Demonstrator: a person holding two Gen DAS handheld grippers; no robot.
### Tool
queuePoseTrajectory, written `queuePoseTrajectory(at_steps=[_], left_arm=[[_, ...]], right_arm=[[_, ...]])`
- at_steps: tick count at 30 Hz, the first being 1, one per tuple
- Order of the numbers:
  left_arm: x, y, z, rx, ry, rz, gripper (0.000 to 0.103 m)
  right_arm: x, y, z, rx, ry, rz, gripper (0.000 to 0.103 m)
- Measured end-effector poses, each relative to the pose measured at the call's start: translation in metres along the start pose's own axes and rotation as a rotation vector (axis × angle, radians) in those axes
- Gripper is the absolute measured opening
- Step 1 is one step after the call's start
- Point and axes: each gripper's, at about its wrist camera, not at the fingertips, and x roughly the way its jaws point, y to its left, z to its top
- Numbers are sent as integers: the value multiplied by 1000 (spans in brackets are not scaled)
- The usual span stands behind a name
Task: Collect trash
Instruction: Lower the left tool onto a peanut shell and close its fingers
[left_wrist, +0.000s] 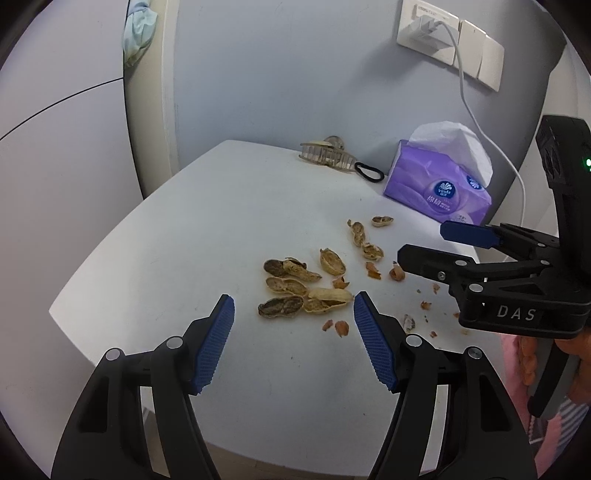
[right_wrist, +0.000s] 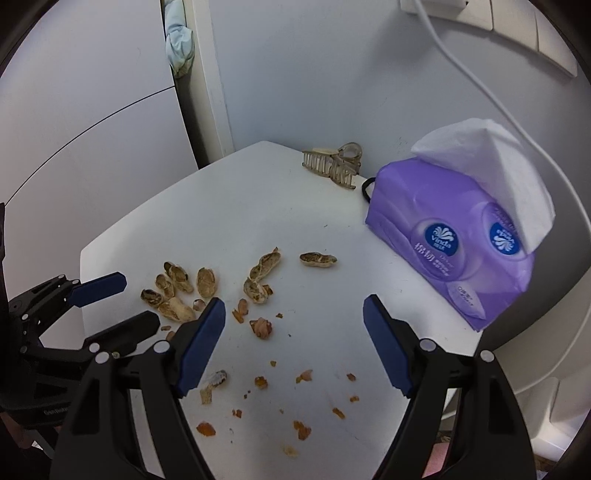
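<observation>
Empty peanut shells (left_wrist: 303, 288) lie in a loose heap on the small white table (left_wrist: 184, 240), with more shells (left_wrist: 364, 240) trailing toward the tissue pack. Reddish skin flakes (right_wrist: 303, 430) and a crumpled skin (right_wrist: 262, 326) are scattered nearer the front. My left gripper (left_wrist: 294, 299) hovers open just in front of the heap, with nothing between its blue pads. My right gripper (right_wrist: 293, 301) is open too, over the flakes to the right of the heap, and holds nothing. Each gripper shows in the other's view: the right gripper (left_wrist: 421, 242), the left gripper (right_wrist: 140, 297).
A purple tissue pack (right_wrist: 450, 240) with a white tissue sticking out stands at the back right. A clear hair claw (left_wrist: 327, 155) and a black hair tie (left_wrist: 369, 172) lie by the wall. A white cable (left_wrist: 469, 99) hangs from the wall socket (left_wrist: 432, 29). The table's left edge drops off.
</observation>
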Motion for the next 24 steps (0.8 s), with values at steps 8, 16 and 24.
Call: queuePoseTrajectory(at_steps=[8,16,24], left_arm=[[9,-3,-1,27,5,7,54],[12,-3,-2,43,-3,15,43],[11,0,-3,49,-7,33,26]], right_arm=[[11,5,6,-12,5,0,66],[12,6,7,-15,2,1,66],[13,6,6,-4,4,4,66]])
